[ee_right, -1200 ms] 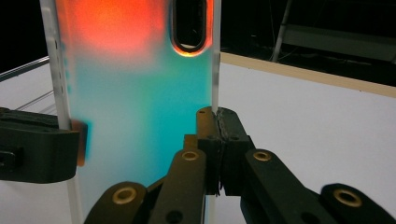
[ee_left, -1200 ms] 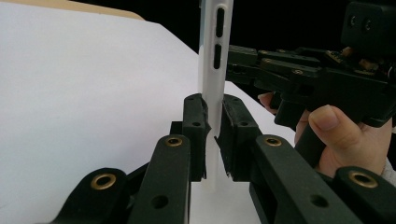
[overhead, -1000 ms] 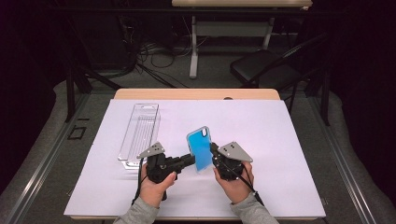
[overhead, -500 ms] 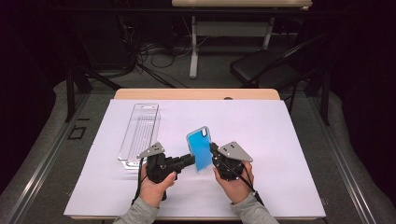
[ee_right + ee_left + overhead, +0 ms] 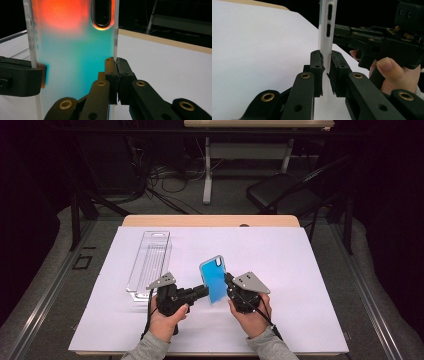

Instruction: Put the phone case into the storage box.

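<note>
At the far left of the white sheet (image 5: 310, 270) that covers the table lies a clear plastic tray (image 5: 149, 262), empty as far as the high view tells, lying lengthwise away from the person and well apart from the work. Next comes the left gripper (image 5: 204, 291), which is closed on the left long edge of the phone case (image 5: 215, 280); its own view shows both pads pinching the white rim of the case (image 5: 325, 50) just below the button cut-outs, with the case standing upright between them. The case itself is held up off the sheet, between the two tools, its blue back toward the camera above. On its other side the right gripper (image 5: 228, 282) is clamped on the right long edge, the jaws nearly meeting over the thin rim beneath the camera cut-out (image 5: 102, 13). The step appears to be a two-handed hold, perhaps in readiness to turn the case or hand it from one tool to the other. To do it well, both grips should stay square on the rim and not slide toward the cut-outs, where the wall is weakest; neither hand should pull outward, since the soft shell could bow or spring free; and one grip should loosen only once the other carries the weight.
</note>
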The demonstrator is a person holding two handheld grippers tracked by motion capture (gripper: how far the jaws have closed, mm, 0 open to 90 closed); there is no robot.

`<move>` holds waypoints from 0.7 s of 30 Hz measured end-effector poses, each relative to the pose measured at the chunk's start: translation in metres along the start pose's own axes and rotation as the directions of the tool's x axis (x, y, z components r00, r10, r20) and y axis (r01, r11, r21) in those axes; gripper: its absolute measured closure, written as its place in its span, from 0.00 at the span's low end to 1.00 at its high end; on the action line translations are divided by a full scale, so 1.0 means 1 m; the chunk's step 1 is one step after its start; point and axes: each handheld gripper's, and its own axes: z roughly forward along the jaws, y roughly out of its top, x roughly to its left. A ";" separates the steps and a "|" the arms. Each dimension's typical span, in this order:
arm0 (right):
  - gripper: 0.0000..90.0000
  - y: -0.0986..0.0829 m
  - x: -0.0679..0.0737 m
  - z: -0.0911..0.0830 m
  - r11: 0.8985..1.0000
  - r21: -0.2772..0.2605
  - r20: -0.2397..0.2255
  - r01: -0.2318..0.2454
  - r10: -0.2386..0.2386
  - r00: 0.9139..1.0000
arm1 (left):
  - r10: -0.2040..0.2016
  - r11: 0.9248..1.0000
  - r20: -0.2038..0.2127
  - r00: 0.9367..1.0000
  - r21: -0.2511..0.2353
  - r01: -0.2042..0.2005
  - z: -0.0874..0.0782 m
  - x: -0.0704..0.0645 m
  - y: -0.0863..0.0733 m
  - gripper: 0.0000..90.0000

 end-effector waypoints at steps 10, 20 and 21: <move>0.94 0.000 -0.001 0.000 1.000 -0.004 -0.003 0.003 -0.003 1.000 | -0.004 1.000 0.001 1.000 0.002 0.004 -0.001 0.001 0.000 0.91; 0.90 0.000 -0.002 0.000 1.000 -0.013 -0.011 -0.004 0.004 1.000 | -0.010 1.000 0.004 1.000 0.003 0.010 0.000 0.002 0.000 0.91; 0.90 0.000 -0.002 0.000 1.000 -0.016 -0.010 -0.005 0.005 1.000 | -0.011 1.000 0.004 1.000 0.004 0.010 0.000 0.003 0.000 0.91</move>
